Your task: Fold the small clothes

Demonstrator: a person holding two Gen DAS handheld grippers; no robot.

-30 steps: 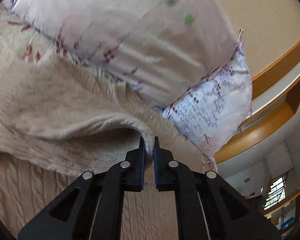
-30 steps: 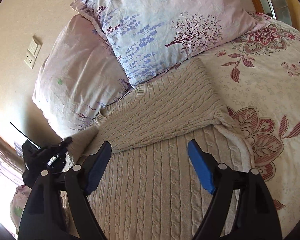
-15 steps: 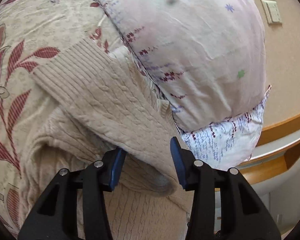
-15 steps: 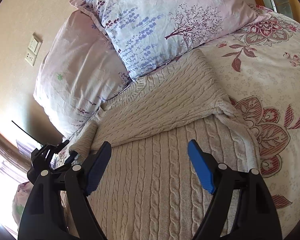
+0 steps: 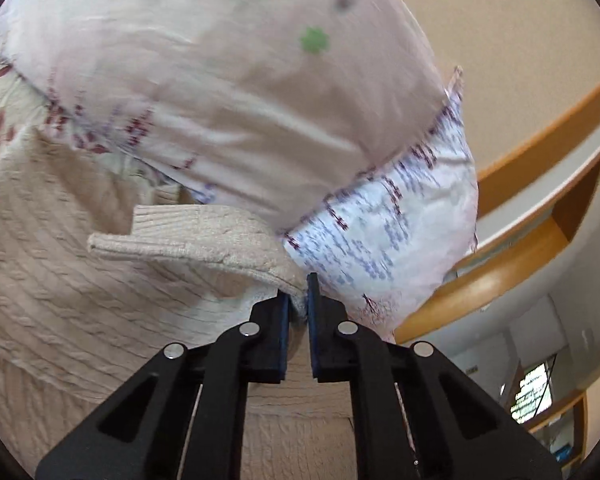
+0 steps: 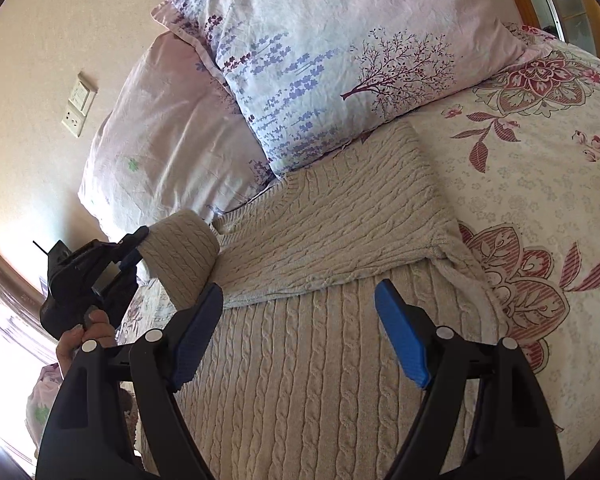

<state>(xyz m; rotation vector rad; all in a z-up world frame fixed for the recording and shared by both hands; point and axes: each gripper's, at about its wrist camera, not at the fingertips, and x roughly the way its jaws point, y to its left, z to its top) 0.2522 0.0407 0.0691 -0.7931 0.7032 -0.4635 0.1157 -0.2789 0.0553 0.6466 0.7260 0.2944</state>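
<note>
A beige cable-knit sweater (image 6: pixel 300 380) lies flat on the bed, one sleeve (image 6: pixel 340 216) folded across its chest. My left gripper (image 5: pixel 298 292) has its jaws closing tight on the edge of the other sleeve (image 5: pixel 204 236), and the pads press the knit. In the right wrist view that sleeve (image 6: pixel 180 260) is lifted and curls over at the sweater's left side, with the left gripper (image 6: pixel 136 248) at its end. My right gripper (image 6: pixel 298 292) hovers open above the sweater's body and holds nothing.
Two floral pillows (image 6: pixel 340 60) (image 6: pixel 160 140) lean against the wall just behind the sweater's collar. The flowered bedspread (image 6: pixel 540 160) stretches to the right. A wooden bed frame (image 5: pixel 520 248) runs along the bed's left side. A hand (image 6: pixel 84 332) grips the left tool.
The left gripper opened over the sleeve, then shut on its edge and lifted it up off the bed. The right gripper has stayed open in place.
</note>
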